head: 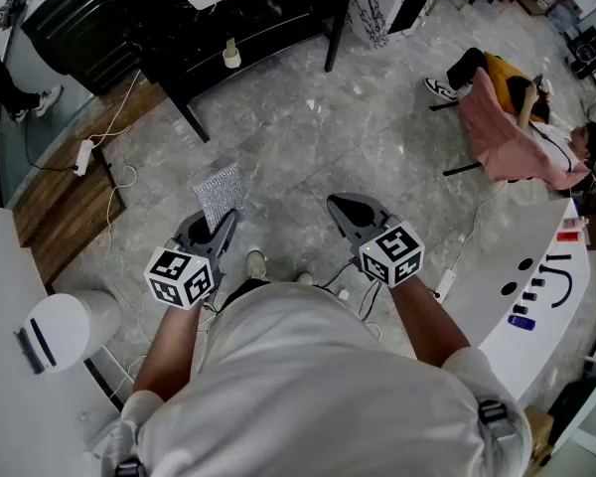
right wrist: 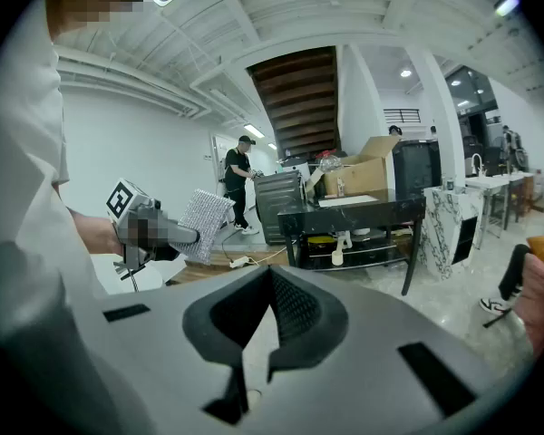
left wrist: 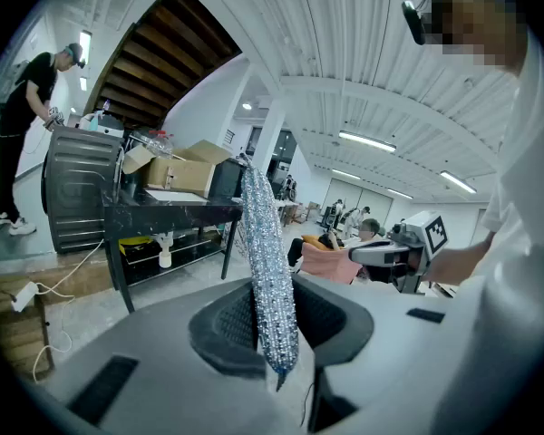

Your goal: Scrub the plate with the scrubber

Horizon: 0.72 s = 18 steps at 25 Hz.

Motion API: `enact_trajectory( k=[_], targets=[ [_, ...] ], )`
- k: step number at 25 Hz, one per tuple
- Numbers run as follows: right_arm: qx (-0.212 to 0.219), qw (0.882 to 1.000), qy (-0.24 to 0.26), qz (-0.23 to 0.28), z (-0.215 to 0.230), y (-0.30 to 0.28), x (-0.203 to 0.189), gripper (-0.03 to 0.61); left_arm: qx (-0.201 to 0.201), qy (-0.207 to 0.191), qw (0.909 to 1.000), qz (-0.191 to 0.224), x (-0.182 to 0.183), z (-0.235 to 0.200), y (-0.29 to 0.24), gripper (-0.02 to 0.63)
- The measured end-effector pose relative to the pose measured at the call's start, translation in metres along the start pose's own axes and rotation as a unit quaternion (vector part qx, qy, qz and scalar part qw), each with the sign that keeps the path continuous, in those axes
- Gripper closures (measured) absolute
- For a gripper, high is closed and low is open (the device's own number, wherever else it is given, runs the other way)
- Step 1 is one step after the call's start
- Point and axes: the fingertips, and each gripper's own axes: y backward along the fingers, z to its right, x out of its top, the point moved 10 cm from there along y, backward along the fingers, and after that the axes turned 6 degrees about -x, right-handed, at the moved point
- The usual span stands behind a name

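Scrubber (left wrist: 270,261) clamped between left gripper (left wrist: 274,326) fingers (jutting beyond them), right gripper (right wrist: 270,284) fingers closed, empty.

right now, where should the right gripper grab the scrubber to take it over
Likely its free far end: the left gripper clamps the near end of the silver mesh scrubber. The pad is thin and flat, so the right gripper, now shut, should open and come edge-on from beyond, jaws straddling its faces.

Open stone floor (head: 308,137) lies ahead of the left gripper (head: 222,229) and right gripper (head: 348,209), and between them. A black table (head: 248,18) bars the far side. A seated person (head: 517,127) blocks the right, the curved white tabletop (head: 536,306) the near right, and a white bin (head: 70,326) the near left. Cables (head: 119,117) trail at the left.
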Motion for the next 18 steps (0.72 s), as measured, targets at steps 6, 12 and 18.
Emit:
enact_trajectory(
  k=[6,12,18],
  targets=[
    [0.002,1.000,0.011,-0.003,-0.021,-0.053,0.027,0.575,-0.012,-0.008,0.9999,-0.001,0.018,-0.051,0.016,0.537],
    [-0.021,1.000,-0.012,0.005,-0.037,-0.090,0.043,0.575,-0.020,-0.006,0.9997,-0.010,0.022,-0.098,0.032,0.537],
    [-0.040,0.999,-0.018,0.008,-0.037,-0.120,0.050,0.560,-0.016,-0.011,0.9997,-0.011,0.032,-0.138,0.029,0.537]
  ],
)
